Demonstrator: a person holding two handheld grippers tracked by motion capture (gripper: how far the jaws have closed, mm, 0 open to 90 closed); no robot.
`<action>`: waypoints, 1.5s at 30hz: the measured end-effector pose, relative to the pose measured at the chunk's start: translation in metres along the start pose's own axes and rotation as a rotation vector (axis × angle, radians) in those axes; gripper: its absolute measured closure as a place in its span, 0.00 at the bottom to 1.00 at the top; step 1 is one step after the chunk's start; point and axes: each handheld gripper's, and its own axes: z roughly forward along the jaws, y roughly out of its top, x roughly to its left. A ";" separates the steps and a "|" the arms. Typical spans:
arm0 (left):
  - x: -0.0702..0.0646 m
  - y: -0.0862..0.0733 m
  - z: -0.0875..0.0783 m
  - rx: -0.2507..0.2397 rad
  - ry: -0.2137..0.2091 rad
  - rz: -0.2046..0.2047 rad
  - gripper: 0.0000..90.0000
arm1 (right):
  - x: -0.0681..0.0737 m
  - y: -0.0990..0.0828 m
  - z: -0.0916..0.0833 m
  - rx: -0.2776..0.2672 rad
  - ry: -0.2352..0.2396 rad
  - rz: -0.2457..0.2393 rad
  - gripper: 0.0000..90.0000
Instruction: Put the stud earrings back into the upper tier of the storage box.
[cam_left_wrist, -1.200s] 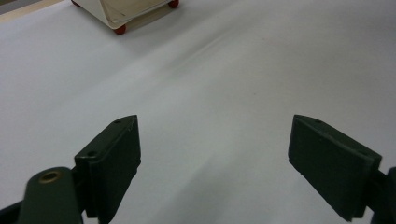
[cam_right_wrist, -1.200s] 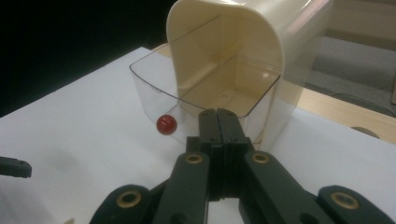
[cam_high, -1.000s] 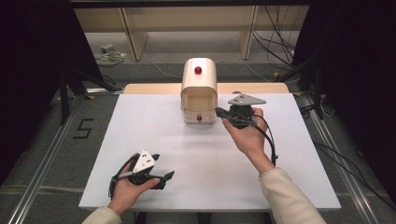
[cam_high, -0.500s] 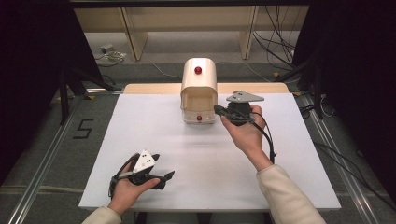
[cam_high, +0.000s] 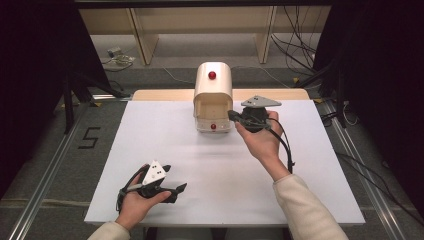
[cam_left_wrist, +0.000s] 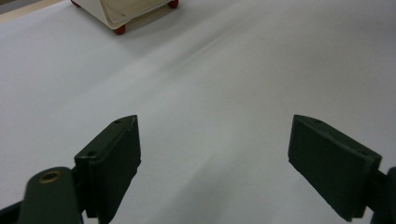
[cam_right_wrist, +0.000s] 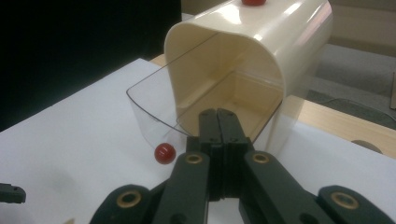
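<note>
A cream box with a red knob on top stands at the back middle of the white table. Its clear curved door hangs across the front, and the door's red knob sits low near the table. My right gripper is shut, its tips at the lower right front edge of the box; I see nothing between the jaws. My left gripper rests near the front left of the table, open, with only bare table between its jaws.
A wooden strip runs along the table's back edge behind the box. Metal rails flank the table on the floor, and cables lie at the back right. A cable trails from the right gripper.
</note>
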 end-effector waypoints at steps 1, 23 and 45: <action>0.000 0.000 0.000 0.001 0.000 0.000 0.19 | 0.000 0.000 0.000 0.002 0.000 0.000 1.00; 0.000 0.000 0.000 0.000 -0.002 0.000 0.19 | 0.001 0.006 0.008 -0.005 -0.001 0.007 1.00; 0.000 0.000 0.000 -0.001 -0.003 0.000 0.19 | -0.001 0.012 0.021 0.004 -0.017 -0.004 1.00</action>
